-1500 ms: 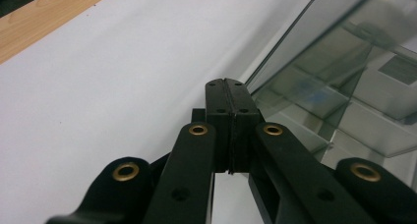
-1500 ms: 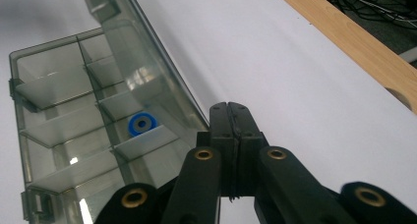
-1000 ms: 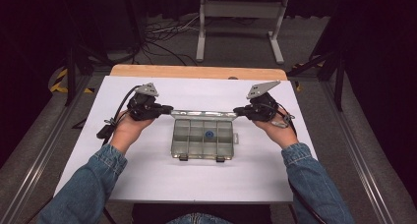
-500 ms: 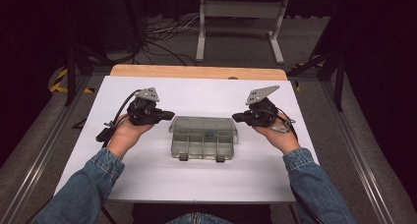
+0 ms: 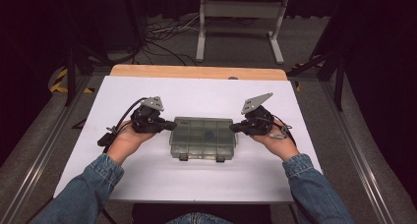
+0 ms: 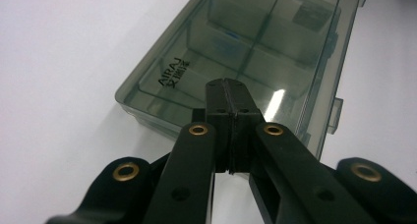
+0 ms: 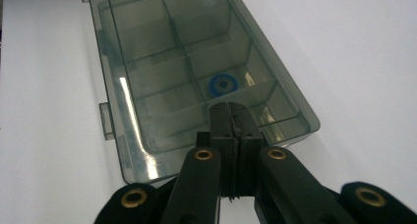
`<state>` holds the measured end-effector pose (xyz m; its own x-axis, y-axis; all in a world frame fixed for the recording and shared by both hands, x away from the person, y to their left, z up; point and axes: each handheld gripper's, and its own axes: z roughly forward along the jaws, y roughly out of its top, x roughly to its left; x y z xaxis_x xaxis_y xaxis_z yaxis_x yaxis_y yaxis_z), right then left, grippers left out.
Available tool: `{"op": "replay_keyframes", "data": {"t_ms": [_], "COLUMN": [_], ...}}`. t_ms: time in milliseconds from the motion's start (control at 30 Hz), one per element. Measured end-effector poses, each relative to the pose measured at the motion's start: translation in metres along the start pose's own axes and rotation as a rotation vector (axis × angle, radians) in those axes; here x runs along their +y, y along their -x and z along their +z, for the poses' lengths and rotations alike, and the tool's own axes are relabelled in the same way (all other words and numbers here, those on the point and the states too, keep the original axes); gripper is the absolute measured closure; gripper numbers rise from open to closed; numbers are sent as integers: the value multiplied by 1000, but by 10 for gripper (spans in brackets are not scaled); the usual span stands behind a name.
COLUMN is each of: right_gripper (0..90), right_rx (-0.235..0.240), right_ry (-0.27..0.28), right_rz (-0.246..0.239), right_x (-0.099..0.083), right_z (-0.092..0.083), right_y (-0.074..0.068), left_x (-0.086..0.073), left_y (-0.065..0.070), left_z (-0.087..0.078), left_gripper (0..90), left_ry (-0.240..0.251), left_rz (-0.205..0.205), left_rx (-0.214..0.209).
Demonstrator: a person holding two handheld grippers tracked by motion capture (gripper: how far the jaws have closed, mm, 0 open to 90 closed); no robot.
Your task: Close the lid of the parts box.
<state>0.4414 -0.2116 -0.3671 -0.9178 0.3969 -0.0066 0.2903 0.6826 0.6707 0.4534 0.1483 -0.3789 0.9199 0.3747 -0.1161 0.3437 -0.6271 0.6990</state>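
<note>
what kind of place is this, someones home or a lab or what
Most likely a lab or recording setup, not a home: a bare white table holds one compartment box, loose cables lie on the grey floor behind, and dark surroundings with a metal stand frame it.

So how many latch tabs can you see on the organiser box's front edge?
2: both on the box's near edge in the high view, left latch tab and right latch tab. Others may be hidden.

Both forearms (in denim sleeves) reached forward, each hand holding a hand-held gripper: the left hand-held gripper (image 5: 169,126) and right hand-held gripper (image 5: 233,127) pointed inward toward each other, jaws pressed together.
</note>
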Motion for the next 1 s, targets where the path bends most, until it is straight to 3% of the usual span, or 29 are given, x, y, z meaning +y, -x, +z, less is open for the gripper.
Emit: {"op": "replay_keyframes", "data": {"t_ms": [500,1000], "right_gripper": [899,898], "right_rx": [25,39], "right_ry": [-47,-64], "right_rz": [9,11], "right_x": [-8,-15], "right_z": [11,19], "right_y": [-7,-10], "left_x": [-7,-13], "left_y": [3,5], "left_z": [11,19], "left_gripper": [894,890], "left_ry": [-54,-92], "left_rz": [3,8], "left_rx": [-41,-49]}}
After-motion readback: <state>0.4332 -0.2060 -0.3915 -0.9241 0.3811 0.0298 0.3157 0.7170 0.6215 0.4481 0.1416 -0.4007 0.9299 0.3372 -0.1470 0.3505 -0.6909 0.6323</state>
